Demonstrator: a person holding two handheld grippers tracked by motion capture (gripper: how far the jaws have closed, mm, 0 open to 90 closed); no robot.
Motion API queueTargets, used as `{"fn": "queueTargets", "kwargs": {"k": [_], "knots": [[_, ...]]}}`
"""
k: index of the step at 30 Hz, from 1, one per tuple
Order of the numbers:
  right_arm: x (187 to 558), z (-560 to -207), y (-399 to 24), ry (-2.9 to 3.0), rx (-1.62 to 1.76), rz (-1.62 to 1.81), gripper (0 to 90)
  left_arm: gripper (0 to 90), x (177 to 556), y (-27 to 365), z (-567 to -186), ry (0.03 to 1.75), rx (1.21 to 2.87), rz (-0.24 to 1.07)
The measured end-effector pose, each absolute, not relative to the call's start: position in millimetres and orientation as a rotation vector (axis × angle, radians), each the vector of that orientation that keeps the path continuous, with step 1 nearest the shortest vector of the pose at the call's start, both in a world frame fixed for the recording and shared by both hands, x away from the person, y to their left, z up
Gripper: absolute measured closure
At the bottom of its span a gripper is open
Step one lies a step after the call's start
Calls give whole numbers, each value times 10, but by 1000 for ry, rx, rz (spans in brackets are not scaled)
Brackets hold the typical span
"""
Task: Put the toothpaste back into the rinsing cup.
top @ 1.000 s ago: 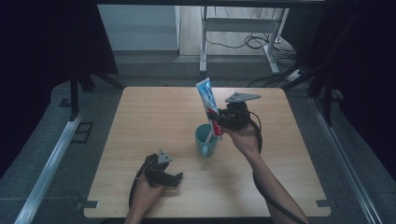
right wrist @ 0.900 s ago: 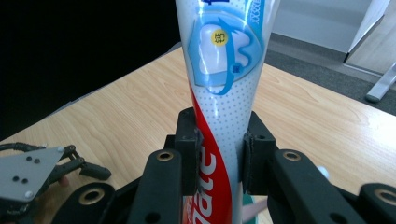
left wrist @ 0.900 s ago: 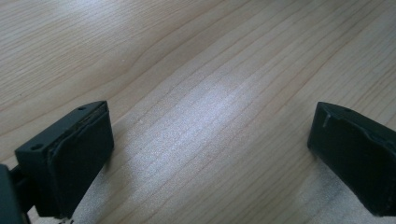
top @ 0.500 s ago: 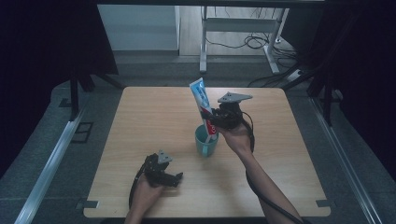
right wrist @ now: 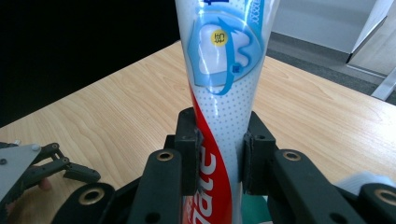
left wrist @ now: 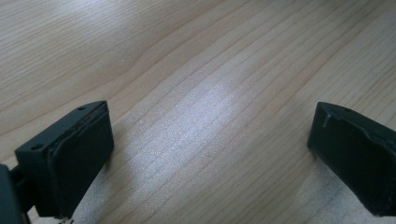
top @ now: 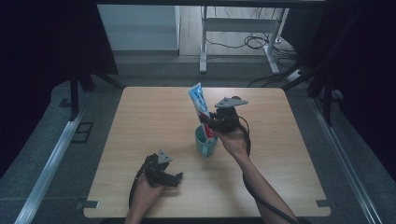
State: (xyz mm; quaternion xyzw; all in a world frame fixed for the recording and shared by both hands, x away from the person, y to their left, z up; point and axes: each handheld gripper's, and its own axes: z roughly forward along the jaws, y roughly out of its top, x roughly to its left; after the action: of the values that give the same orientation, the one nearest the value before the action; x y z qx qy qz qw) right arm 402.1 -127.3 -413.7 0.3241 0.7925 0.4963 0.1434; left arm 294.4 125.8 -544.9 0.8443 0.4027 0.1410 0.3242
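One toothpaste tube (right wrist: 224, 88), red partial lettering "ate", clamped in right claw (right wrist: 219, 154).

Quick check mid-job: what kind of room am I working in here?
Most likely a lab or recording setup rather than a home: a bare light wooden table ringed by black curtains, loose cables on the floor beside a metal desk frame, and only a teal mug with a toothpaste tube.

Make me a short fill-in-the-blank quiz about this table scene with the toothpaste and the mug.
1. The right hand-held gripper is shut on a ____ tube.
2. The tube's lower end is in a teal ____.
3. The left hand-held gripper has its jaws ____, with nothing between them.
4. The table top is made of ____.

Missing words: toothpaste; mug; open; wood
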Motion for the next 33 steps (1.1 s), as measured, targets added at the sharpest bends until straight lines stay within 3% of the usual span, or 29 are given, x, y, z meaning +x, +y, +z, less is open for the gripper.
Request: {"fn": "queueTargets", "kwargs": {"k": [33], "knots": [[3984, -4577, -1192, 2304, 929, 1389, 710, 3, 2942, 1257, -5449, 1059, 2214, 368]]}}
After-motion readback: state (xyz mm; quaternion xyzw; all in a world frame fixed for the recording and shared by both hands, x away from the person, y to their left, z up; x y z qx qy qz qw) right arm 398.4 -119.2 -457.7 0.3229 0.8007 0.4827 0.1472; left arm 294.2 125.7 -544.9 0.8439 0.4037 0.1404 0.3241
